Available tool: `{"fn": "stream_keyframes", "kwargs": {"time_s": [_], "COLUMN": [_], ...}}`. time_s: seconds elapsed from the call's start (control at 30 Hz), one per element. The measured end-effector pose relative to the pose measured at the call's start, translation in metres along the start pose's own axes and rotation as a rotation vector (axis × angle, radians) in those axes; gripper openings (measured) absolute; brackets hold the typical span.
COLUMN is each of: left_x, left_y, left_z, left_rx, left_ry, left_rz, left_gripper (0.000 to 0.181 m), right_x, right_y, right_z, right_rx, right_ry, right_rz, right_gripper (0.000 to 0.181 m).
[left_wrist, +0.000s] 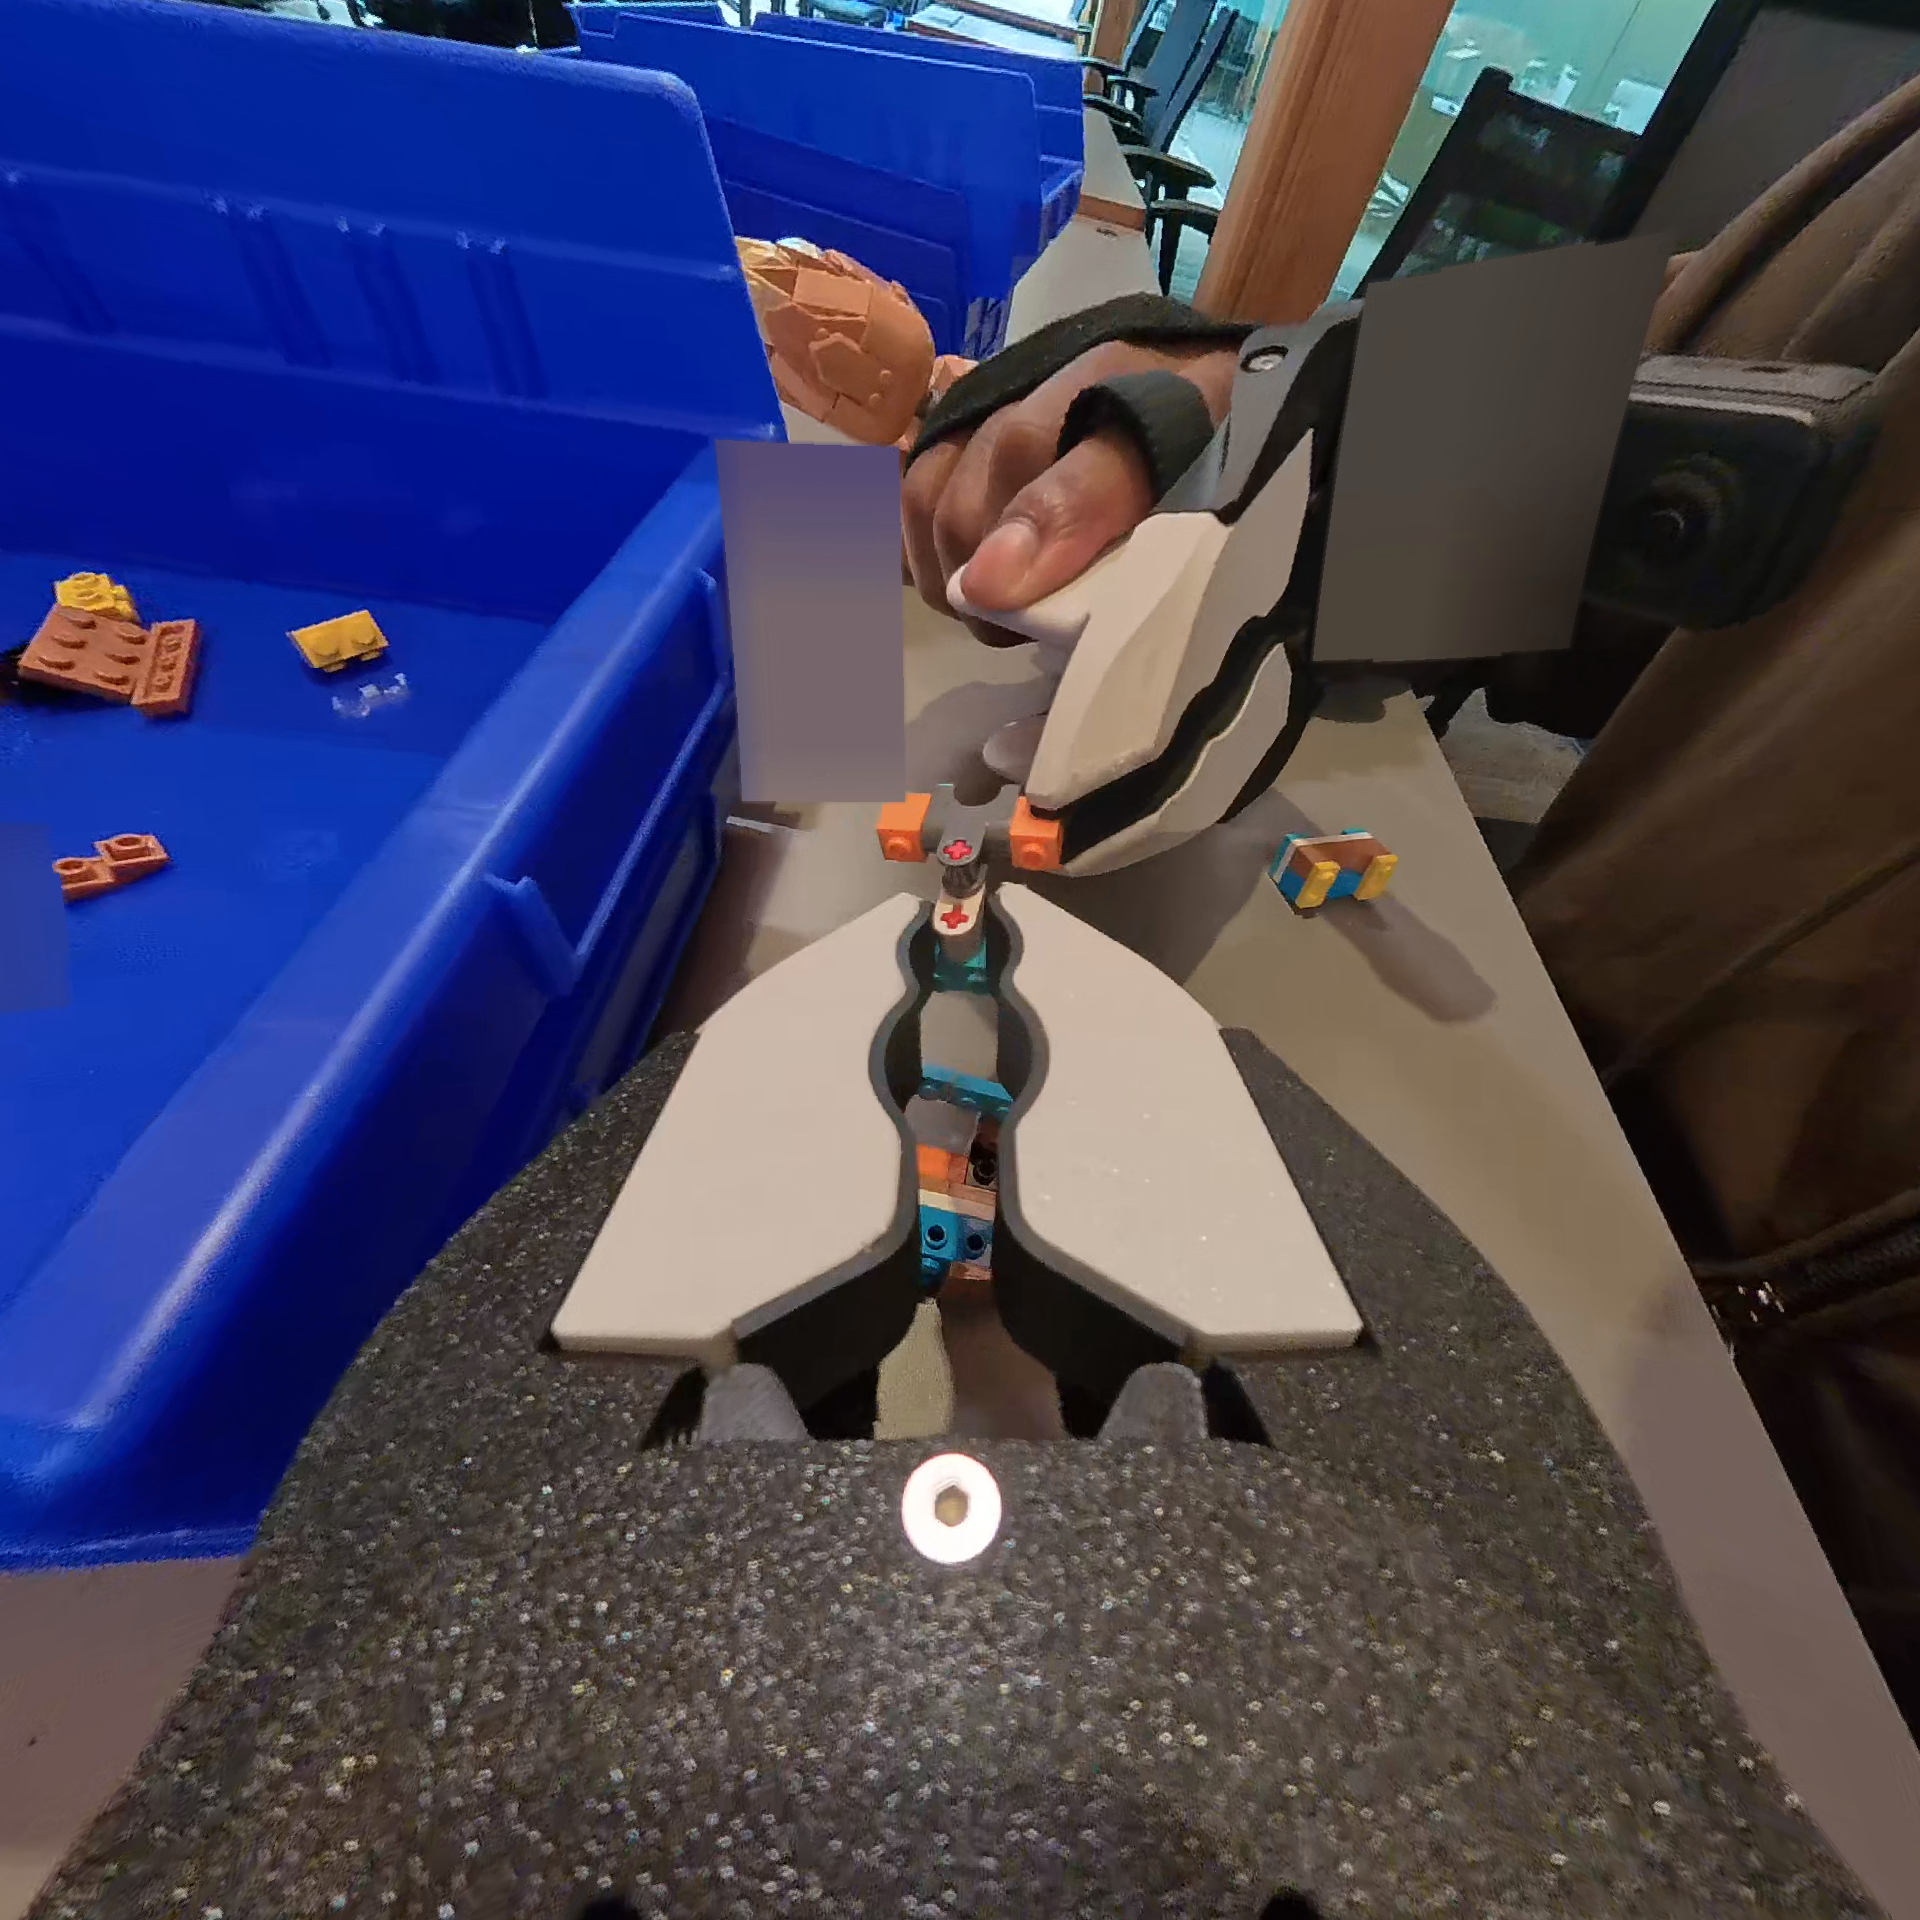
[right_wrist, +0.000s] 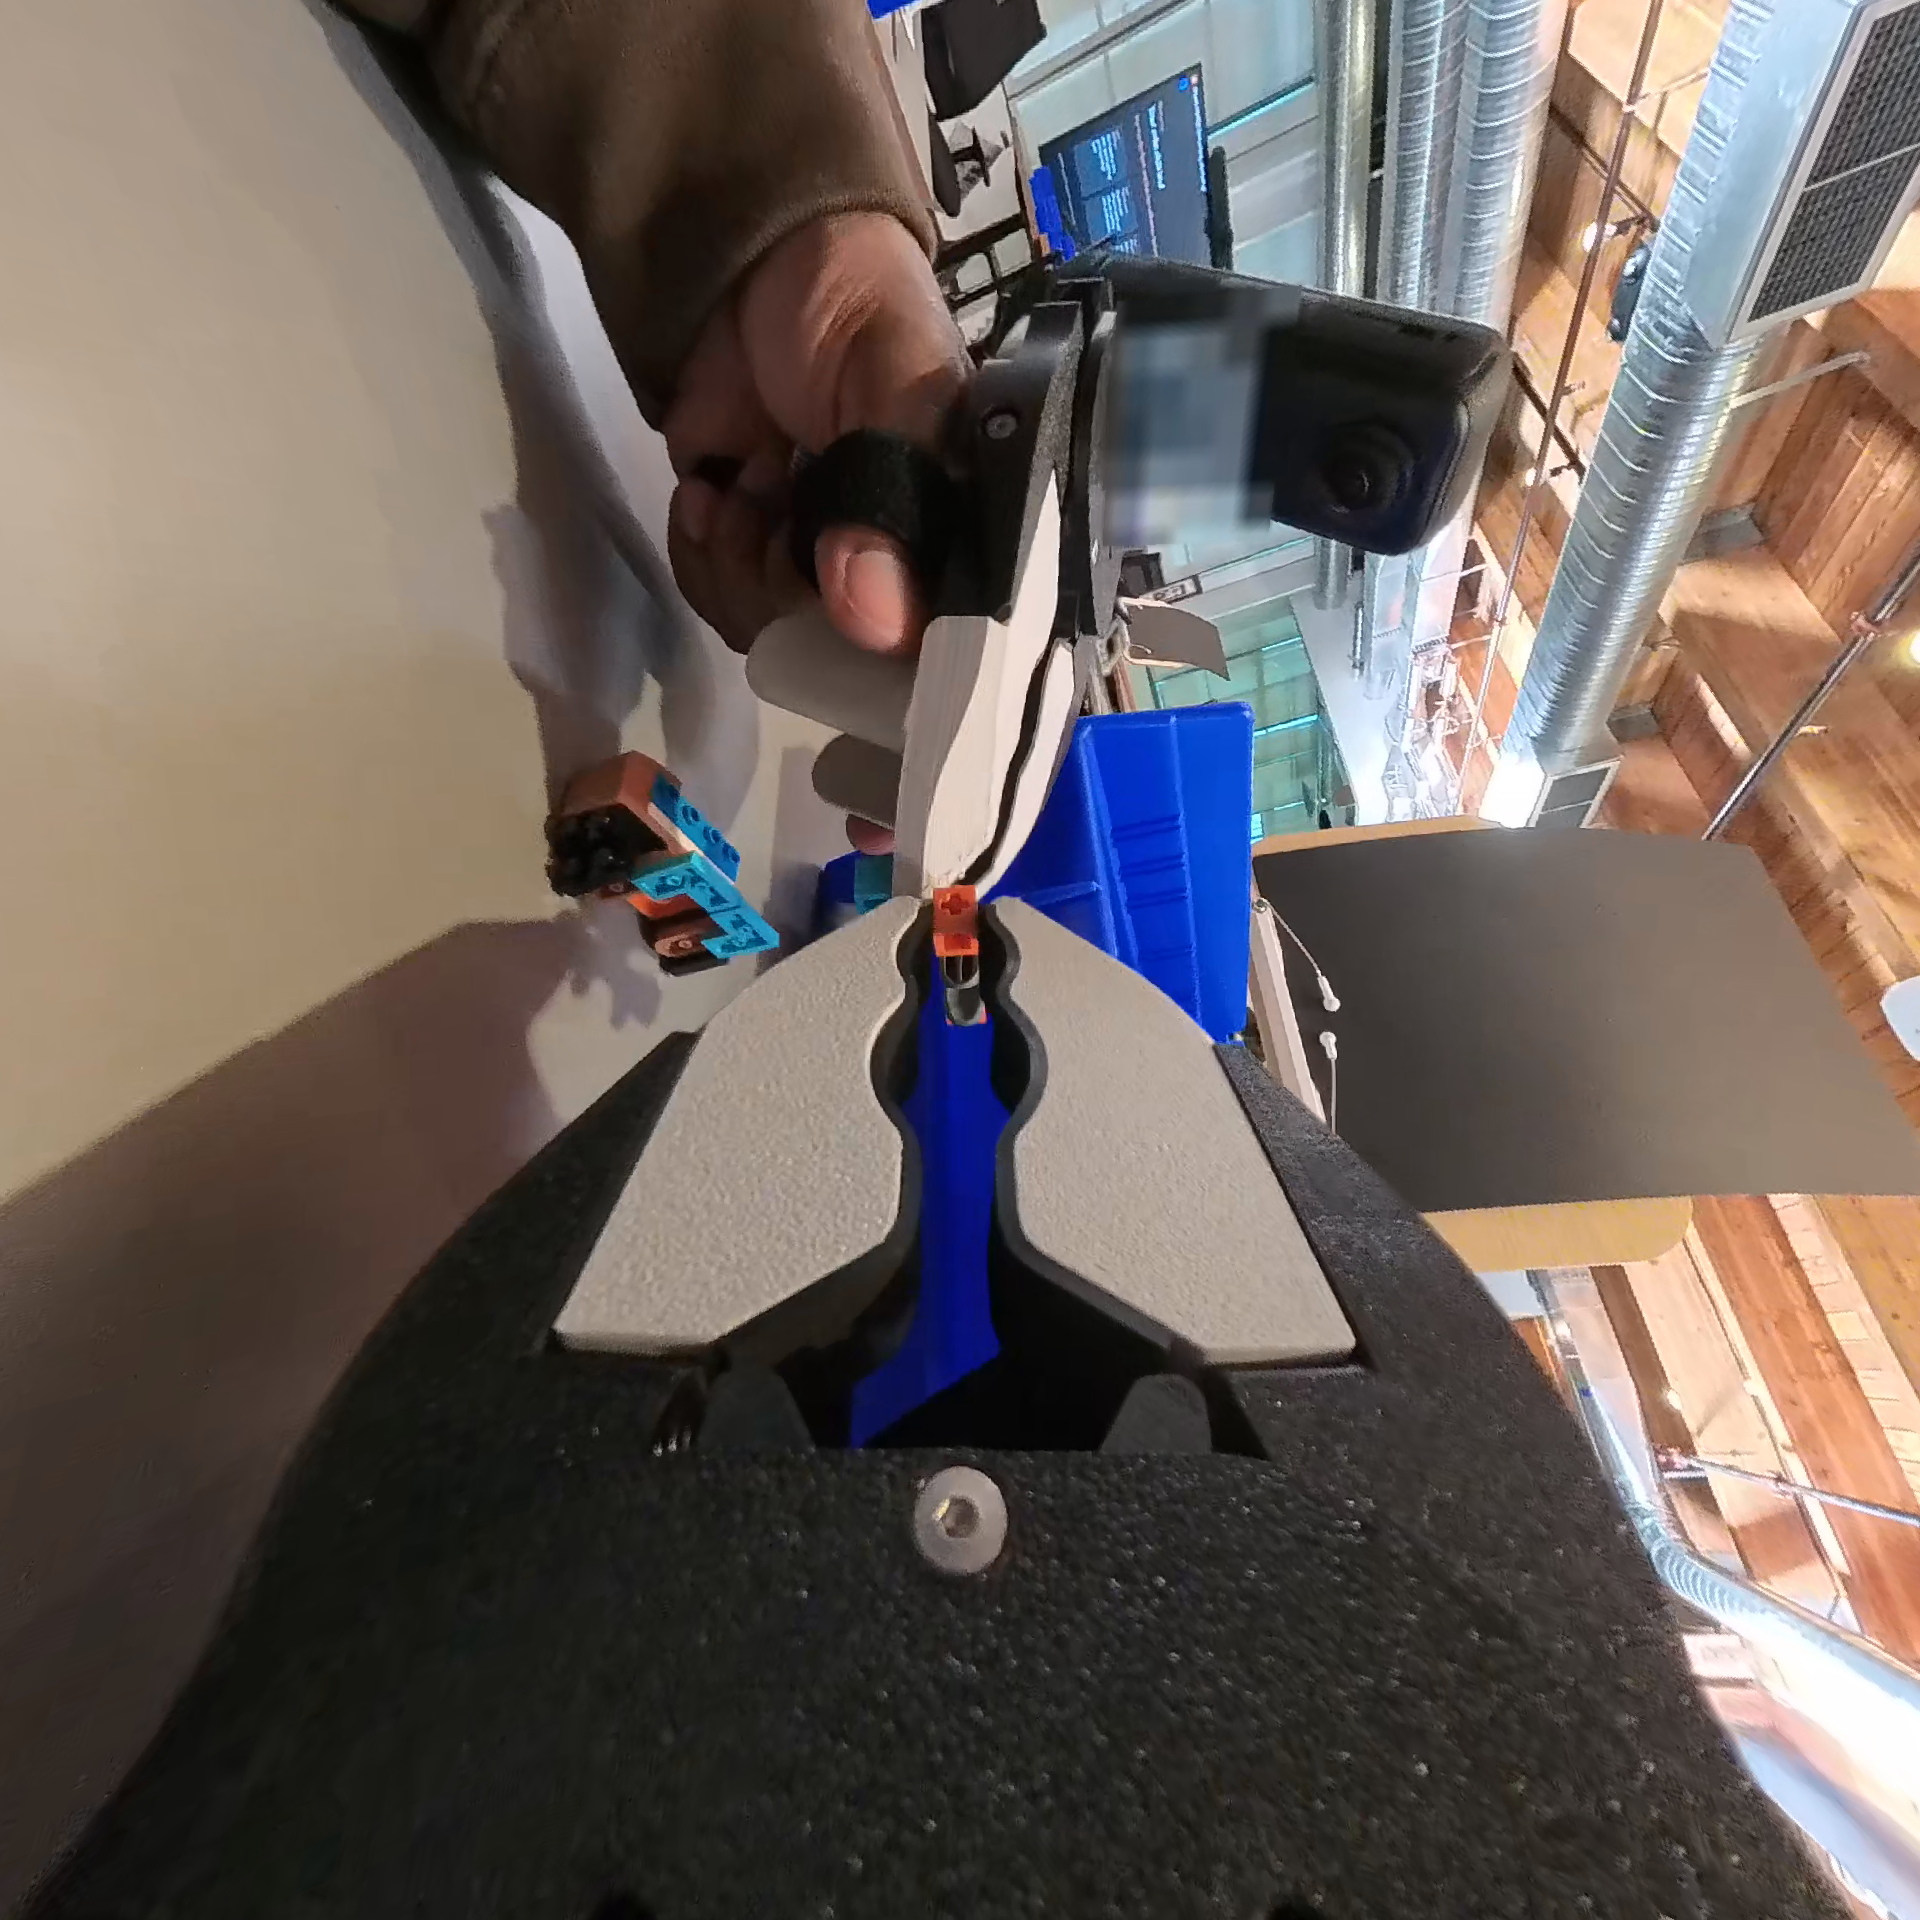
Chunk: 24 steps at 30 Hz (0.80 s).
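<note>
Left gripper (left_wrist: 956, 912), nearest: tongs pressed together on short grey-white plastic pin with red cross end (left_wrist: 954, 918). In finger gap behind pin: teal-and-orange brick build (left_wrist: 956, 1195); gripped or lying below, cannot tell. Touching pin tip: small grey plastic crosspiece with an orange brick on each side (left_wrist: 961, 836). From right of crosspiece, right gripper (left_wrist: 1049, 831), tongs pinching right orange brick (right_wrist: 954, 925). Farther right: yellow-blue-brown brick block (left_wrist: 1335, 868) on grey tabletop (left_wrist: 1351, 1039). Left of crosspiece: blue plastic bin (left_wrist: 520, 831) holding loose brown and yellow plates (left_wrist: 109, 655).

Grey table (left_wrist: 1351, 1091): blue bins (left_wrist: 364, 935), brick model (left_wrist: 1335, 868)
</note>
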<state>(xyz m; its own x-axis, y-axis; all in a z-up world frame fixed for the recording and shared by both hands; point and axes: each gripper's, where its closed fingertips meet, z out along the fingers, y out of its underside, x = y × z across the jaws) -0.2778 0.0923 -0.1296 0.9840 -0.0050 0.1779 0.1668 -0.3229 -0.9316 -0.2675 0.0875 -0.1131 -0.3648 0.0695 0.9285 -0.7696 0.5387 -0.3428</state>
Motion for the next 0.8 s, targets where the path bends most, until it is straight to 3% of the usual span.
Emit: {"fn": "stream_keyframes", "kwargs": {"time_s": [0.5, 0.8], "left_x": [0.001, 0.002], "left_y": [0.003, -0.006], "left_z": [0.000, -0.002], "left_rx": [-0.008, 0.024], "left_ry": [0.006, -0.026], "left_rz": [-0.003, 0.066], "left_gripper": [0.010, 0.025], "right_x": [-0.001, 0.010], "right_y": [0.001, 0.006], "right_z": [0.000, -0.002], "right_rx": [-0.011, -0.026], "right_ry": [0.006, 0.058], "right_rz": [-0.019, 0.021], "right_gripper": [0.008, 0.008]}}
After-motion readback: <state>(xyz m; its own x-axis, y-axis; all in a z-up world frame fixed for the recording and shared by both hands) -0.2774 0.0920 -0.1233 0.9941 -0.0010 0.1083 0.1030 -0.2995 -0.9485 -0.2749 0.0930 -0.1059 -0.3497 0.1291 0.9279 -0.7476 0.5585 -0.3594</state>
